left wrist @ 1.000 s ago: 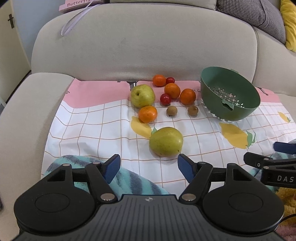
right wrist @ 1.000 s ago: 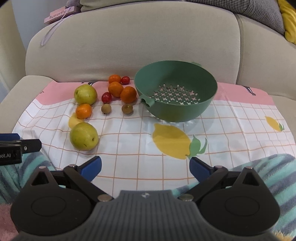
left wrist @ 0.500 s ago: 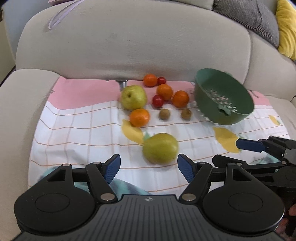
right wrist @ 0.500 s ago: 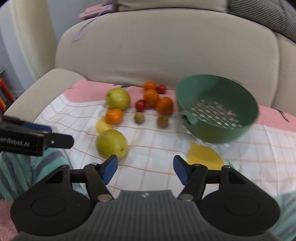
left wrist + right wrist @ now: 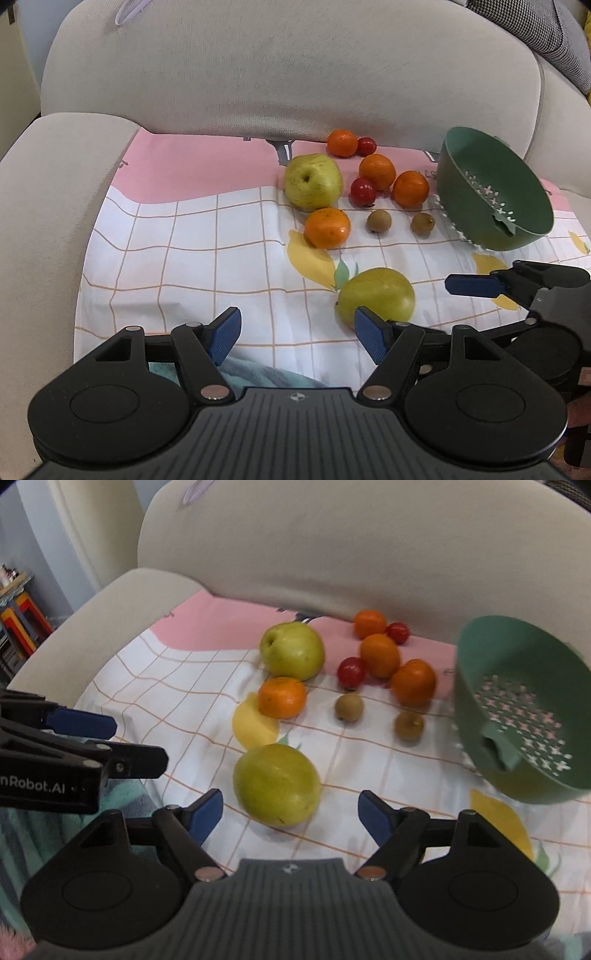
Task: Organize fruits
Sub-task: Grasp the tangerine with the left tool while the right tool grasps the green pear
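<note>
Fruit lies on a checked cloth (image 5: 184,258) on a sofa seat: two yellow-green pears, several oranges, two red fruits and two small brown fruits. The near pear (image 5: 277,784) sits just ahead of my open right gripper (image 5: 290,814), between its fingers' line. It also shows in the left wrist view (image 5: 376,297), right of my open, empty left gripper (image 5: 297,334). The far pear (image 5: 313,181) lies by an orange (image 5: 327,227). A green colander (image 5: 517,709) stands empty at the right.
The sofa backrest (image 5: 288,70) rises right behind the fruit and an armrest (image 5: 40,206) bounds the left. A striped teal blanket (image 5: 22,834) lies at the cloth's near edge. My right gripper shows in the left wrist view (image 5: 517,288).
Both grippers have moved forward toward the fruit. The right gripper swung left, from facing the colander to facing the near pear, and its fingers narrowed somewhat.
</note>
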A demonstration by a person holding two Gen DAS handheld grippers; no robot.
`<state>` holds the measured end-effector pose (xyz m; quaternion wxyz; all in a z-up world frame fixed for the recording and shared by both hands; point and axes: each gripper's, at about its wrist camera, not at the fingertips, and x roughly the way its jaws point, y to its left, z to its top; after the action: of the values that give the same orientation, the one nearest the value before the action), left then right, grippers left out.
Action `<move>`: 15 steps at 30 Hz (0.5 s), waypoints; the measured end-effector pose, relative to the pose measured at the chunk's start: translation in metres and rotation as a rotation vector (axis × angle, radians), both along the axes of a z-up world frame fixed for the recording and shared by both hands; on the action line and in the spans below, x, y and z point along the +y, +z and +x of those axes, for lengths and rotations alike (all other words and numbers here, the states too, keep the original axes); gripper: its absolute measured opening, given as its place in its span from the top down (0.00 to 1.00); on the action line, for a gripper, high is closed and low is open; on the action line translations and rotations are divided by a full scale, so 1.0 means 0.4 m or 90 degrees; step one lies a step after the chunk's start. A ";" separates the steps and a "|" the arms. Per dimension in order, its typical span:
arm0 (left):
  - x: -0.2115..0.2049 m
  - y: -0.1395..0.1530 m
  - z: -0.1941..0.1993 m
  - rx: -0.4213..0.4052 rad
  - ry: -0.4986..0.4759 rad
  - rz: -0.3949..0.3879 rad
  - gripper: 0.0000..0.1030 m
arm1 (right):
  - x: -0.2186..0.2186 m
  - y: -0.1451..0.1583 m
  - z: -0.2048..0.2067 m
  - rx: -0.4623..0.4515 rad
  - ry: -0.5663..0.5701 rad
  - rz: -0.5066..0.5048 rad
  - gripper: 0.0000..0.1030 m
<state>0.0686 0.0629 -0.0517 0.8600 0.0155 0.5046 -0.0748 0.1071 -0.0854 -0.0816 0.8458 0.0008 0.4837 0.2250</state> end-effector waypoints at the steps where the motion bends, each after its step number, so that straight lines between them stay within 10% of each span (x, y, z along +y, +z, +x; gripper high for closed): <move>1: 0.001 -0.003 0.003 0.001 0.000 0.004 0.21 | 0.009 -0.005 0.006 0.003 0.005 -0.002 0.25; 15: 0.025 -0.039 0.044 0.007 -0.006 -0.040 0.22 | 0.057 -0.082 0.075 0.052 0.026 -0.018 0.33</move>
<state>0.0863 0.0727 -0.0673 0.8569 -0.0096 0.5067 -0.0944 0.1369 -0.0625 -0.1145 0.8205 -0.0115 0.5210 0.2350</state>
